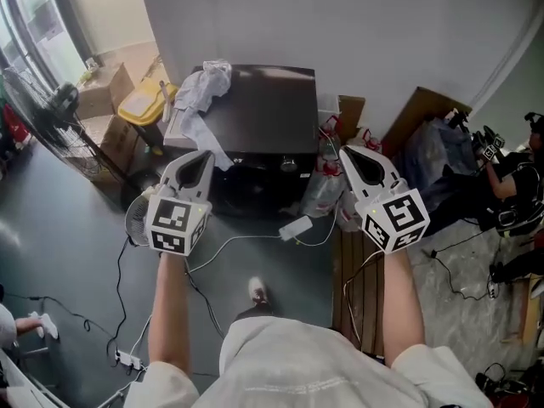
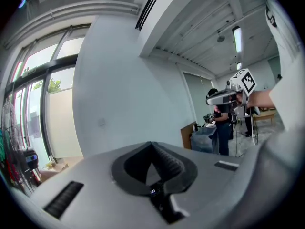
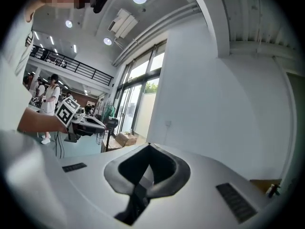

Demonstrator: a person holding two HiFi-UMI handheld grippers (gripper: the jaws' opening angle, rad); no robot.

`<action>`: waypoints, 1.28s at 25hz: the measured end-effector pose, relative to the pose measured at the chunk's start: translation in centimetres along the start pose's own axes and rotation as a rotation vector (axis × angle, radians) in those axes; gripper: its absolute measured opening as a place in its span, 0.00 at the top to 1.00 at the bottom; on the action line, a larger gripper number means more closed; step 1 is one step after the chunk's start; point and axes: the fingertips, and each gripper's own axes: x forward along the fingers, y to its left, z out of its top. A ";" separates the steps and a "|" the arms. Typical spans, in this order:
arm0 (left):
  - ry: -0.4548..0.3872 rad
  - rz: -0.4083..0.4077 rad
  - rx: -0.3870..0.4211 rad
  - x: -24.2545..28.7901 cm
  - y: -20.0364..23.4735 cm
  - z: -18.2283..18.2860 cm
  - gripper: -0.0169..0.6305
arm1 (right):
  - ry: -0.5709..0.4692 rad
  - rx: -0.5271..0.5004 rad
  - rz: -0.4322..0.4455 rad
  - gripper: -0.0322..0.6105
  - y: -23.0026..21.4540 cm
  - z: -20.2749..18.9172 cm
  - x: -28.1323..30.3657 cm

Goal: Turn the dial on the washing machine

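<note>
Our left gripper (image 1: pixel 201 161) and right gripper (image 1: pixel 356 158) are both pinched shut, holding nothing. Just past them stands the black washing machine (image 1: pixel 255 113), by the wall (image 1: pixel 340 24). We cannot pick out its dial on the dark front, so shut jaws may miss it.

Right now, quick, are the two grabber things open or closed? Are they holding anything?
Left gripper: closed, holding nothing.
Right gripper: closed, holding nothing.
</note>
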 end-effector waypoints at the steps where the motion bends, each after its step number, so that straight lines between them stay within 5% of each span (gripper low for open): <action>1: 0.002 -0.005 -0.005 0.6 0.5 -0.2 0.95 | 0.013 0.006 -0.007 0.93 -0.3 -0.4 0.6; 13: 0.070 -0.032 -0.080 7.1 -0.3 -4.3 0.95 | 0.106 0.052 -0.086 0.93 -5.1 -5.6 3.9; 20: 0.143 -0.003 -0.152 12.2 -4.2 -6.5 0.95 | 0.089 0.092 0.004 0.93 -8.9 -8.9 5.4; 23: 0.160 0.037 -0.188 14.3 -5.6 -7.1 0.79 | 0.092 0.094 0.057 0.93 -10.1 -10.8 6.3; 32: 0.295 0.077 -0.290 20.6 -10.9 -13.2 0.70 | 0.200 0.143 0.214 0.93 -12.0 -17.8 8.3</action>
